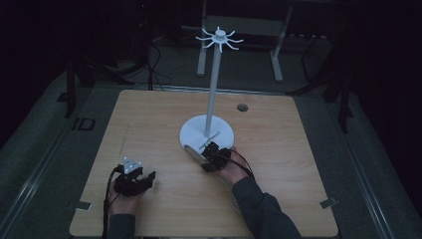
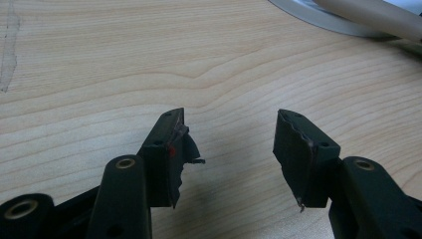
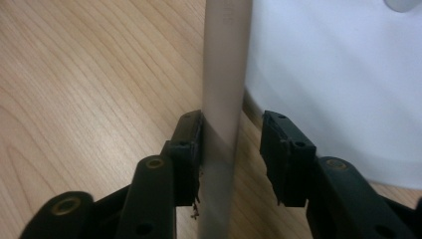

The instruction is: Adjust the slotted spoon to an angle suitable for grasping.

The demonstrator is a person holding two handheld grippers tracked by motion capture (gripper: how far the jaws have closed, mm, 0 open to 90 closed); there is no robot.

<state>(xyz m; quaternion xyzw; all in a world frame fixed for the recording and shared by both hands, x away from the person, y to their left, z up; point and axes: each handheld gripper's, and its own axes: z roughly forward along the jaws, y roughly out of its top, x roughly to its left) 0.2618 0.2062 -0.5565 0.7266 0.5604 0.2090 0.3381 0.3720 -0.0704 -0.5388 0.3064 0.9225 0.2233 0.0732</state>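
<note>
A: State of the right gripper (image 3: 231, 154)?
B: Jaws partly open around a pale grey cylindrical rod (image 3: 224, 99). One pad (image 3: 191, 149) touches it; the other stands clear.
A: Rod location?
B: On the light wooden table (image 1: 149, 124), at the rim of the white round stand base (image 1: 194, 132).
A: Left gripper (image 2: 229, 149)?
B: Jaws wide apart, empty, over bare wood.

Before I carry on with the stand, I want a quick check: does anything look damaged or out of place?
Yes. The left gripper has torn, ragged pads on its fingers. Also, a loose grey rod lies flat by the white stand's base, between the right gripper fingers.
</note>
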